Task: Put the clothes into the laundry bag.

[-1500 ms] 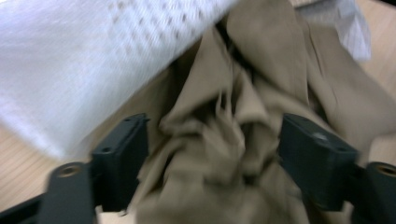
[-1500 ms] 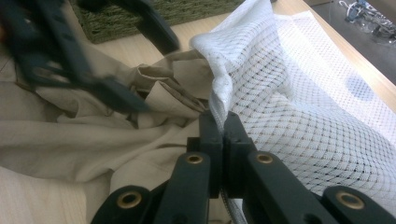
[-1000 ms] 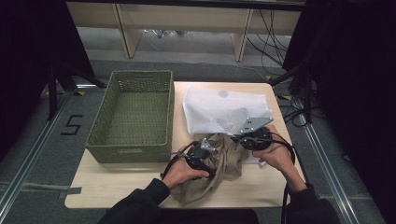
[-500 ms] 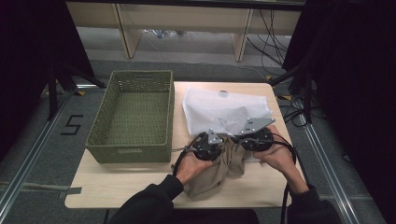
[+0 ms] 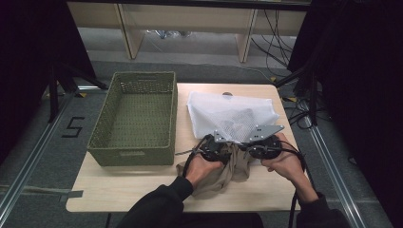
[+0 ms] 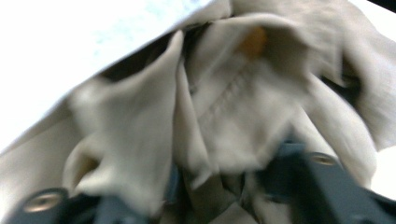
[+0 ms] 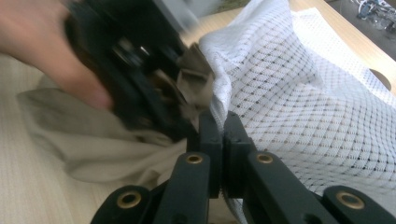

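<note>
Beige garment (image 5: 223, 173) has moved farther into the mesh bag (image 5: 228, 114).

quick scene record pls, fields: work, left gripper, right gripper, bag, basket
work: beige garment being fed into white mesh bag
left gripper: jaws have just been opening, garment folds between them; grip unclear
right gripper: shut on the bag's edge
bag: lies on the table, mouth toward the person
basket: green, left of bag, nothing seen inside
</note>
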### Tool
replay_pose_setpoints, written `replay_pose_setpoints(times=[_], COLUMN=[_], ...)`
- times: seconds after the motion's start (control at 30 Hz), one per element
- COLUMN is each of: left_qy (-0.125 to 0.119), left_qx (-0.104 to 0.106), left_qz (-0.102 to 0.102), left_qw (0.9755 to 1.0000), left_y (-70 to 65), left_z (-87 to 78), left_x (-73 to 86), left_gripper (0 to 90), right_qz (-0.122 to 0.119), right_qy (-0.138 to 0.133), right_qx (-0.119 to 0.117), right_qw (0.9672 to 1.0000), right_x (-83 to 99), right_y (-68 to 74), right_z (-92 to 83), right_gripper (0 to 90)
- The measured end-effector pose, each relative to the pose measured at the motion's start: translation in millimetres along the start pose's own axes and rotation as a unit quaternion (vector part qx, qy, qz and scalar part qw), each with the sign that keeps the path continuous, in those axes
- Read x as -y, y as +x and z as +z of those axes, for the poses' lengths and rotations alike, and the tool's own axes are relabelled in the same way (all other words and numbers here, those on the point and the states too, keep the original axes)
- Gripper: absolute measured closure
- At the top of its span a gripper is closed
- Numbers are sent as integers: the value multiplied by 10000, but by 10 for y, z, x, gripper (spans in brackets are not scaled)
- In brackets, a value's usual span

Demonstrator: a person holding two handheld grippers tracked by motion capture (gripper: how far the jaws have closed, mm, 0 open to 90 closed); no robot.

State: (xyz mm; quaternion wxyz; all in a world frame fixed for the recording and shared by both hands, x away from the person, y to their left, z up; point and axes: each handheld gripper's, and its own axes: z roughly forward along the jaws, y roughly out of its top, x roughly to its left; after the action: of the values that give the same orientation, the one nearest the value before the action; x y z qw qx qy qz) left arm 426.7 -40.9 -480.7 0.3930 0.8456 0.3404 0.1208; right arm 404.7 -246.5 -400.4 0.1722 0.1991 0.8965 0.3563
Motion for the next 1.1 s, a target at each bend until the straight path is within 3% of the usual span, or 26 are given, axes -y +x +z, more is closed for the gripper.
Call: replay_pose_setpoints(times=[0.07, 0.1, 0.13, 0.17, 0.23, 0.3, 0.33, 0.37, 0.43, 0.47, 0.5, 0.57, 0.6, 0.63, 0.7, 0.77, 0.87, 0.9, 0.93, 0.97, 1.0, 1.07, 1.1], left_qy=[33, 115, 104, 31, -2, 18, 36, 160, 161, 166, 137, 28, -158, -201, -386, -531, -752, -844, -865, -937, -915, -762, -823], left_qx=[-224, -424, -549, -607, -759, -787, -762, -629, -448, -346, -281, -203, -3, 35, 134, 176, 156, 11, -2, 16, 0, -200, -237], left_qz=[234, 452, 441, 276, 158, 153, 53, 15, -74, -178, -135, -66, -121, -165, -174, -141, -297, -398, -512, -770, -924, -881, -942], left_qw=[9995, 9980, 9975, 9978, 9970, 9968, 9971, 9979, 9988, 9991, 9994, 9998, 9998, 9997, 9990, 9983, 9966, 9956, 9949, 9926, 9915, 9930, 9919], left_y=[12, 41, 75, 106, 198, 291, 329, 371, 387, 383, 383, 372, 356, 339, 269, 226, 248, 262, 302, 333, 352, 380, 370], left_z=[-144, -240, -297, -333, -375, -372, -338, -290, -180, -92, -34, 42, 78, 80, 76, 45, 23, 35, 53, 89, 111, 144, 138], left_x=[13, 23, 34, 46, 76, 93, 106, 118, 143, 152, 155, 150, 138, 129, 88, 33, -61, -85, -104, -107, -101, -74, -70], left_gripper=[361, 312, 267, 234, 200, 169, 169, 180, 253, 247, 268, 498, 608, 699, 781, 807, 815, 815, 816, 818, 820, 820, 816], right_qz=[114, 25, 66, 46, 61, 19, 25, 15, 69, 45, 25, 37, 34, -24, -74, -26, -37, -62, -50, -128, -167, -146, -220], right_qy=[1, -32, -27, -40, -24, -40, -36, -28, -32, -36, -30, -10, -10, -22, -44, -54, -50, -53, -21, -36, -21, 41, 40], right_qx=[25, 18, 18, 16, 57, 25, 24, 25, 32, 34, 12, 29, 19, 3, 0, -4, 5, -12, -41, -68, -66, -112, -153], right_qw=[9999, 10000, 10000, 10000, 10000, 10000, 10000, 10000, 10000, 10000, 10000, 10000, 10000, 10000, 10000, 10000, 10000, 10000, 10000, 9999, 9998, 9998, 9996], right_x=[6, 5, -2, -7, -16, -26, -28, -31, -33, -33, -34, -34, -36, -40, -44, -47, -57, -59, -62, -67, -69, -66, -61], right_y=[-11, -21, -18, -18, -8, -4, -3, -5, -3, -5, -6, -2, 2, 3, -1, 4, 18, 25, 38, 50, 58, 90, 105], right_z=[-27, -30, -39, -39, -39, -31, -29, -29, -24, -22, -16, -10, -7, 0, 1, -15, -26, -24, -24, -14, 2, 33, 60], right_gripper=[898, 898, 898, 898, 898, 898, 898, 898, 898, 898, 898, 898, 898, 898, 898, 898, 898, 898, 898, 898, 898, 898, 898])
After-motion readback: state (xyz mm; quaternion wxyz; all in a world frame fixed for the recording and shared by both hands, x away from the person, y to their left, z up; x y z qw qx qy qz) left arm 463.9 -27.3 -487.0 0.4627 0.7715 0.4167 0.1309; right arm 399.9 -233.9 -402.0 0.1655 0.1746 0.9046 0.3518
